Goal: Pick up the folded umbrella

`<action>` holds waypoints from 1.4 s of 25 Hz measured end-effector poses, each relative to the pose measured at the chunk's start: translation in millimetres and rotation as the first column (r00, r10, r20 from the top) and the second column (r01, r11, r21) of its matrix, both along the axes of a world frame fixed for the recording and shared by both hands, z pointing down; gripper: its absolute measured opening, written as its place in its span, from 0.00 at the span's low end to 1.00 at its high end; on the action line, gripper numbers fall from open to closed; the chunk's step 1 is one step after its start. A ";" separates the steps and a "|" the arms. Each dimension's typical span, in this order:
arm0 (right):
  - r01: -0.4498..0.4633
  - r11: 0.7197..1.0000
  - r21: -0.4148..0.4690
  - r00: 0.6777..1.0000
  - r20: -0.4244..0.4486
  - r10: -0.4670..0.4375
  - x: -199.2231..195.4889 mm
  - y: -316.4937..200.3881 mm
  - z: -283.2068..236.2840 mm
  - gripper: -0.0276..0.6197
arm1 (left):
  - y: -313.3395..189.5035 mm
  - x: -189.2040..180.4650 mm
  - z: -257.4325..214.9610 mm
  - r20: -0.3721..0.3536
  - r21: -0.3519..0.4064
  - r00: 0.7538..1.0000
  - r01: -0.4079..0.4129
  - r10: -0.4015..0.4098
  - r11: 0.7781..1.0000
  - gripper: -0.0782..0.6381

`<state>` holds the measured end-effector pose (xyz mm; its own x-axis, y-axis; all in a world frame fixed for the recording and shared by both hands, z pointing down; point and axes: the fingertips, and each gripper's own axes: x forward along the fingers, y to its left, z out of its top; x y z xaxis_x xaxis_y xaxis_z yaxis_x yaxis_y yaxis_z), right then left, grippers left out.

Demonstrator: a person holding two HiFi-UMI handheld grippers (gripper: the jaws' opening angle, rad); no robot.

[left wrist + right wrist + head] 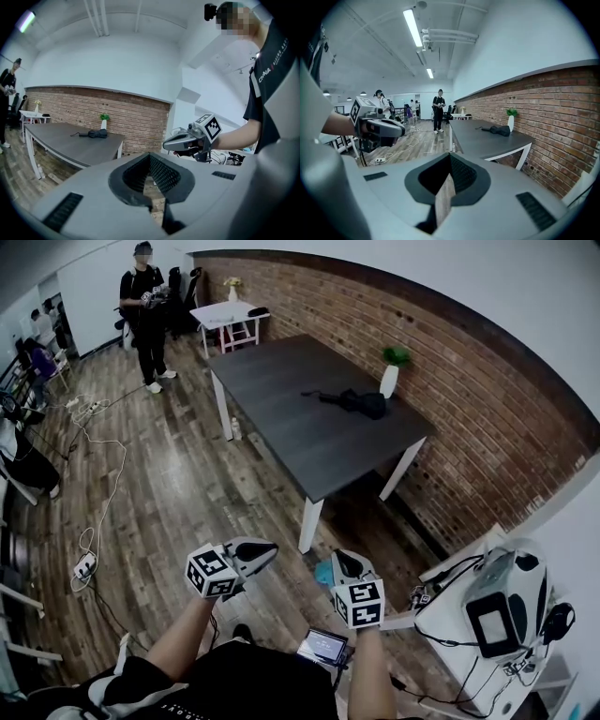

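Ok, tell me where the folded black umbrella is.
Head view: the folded black umbrella lies toward the right edge of the dark table, beside the white vase.

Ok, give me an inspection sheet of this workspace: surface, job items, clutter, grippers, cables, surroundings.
Surface: dark table, mostly bare.
Job's things: folded umbrella lying on the table near the brick wall, untouched.
Clutter: white vase with a plant beside the umbrella.
Grippers: left gripper and right gripper both shut, empty, short of the table.
Cables: white cable and power strip on the wood floor.
Surroundings: person standing beyond the table's far end.
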<state>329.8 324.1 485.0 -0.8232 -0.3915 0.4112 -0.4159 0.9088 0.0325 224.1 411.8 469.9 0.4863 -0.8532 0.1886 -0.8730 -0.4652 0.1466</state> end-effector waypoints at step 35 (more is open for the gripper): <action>-0.128 0.991 -0.029 0.992 -0.008 0.128 -75.3 -109.1 16.1 0.05 | -87.5 -114.3 21.9 -0.021 -0.018 1.000 -0.024 0.024 1.000 0.11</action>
<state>254.5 215.0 501.2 -0.7647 -0.4810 0.4287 -0.5284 0.8489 0.0099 109.8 324.4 491.8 0.5102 -0.8379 0.1938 -0.8585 -0.4828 0.1728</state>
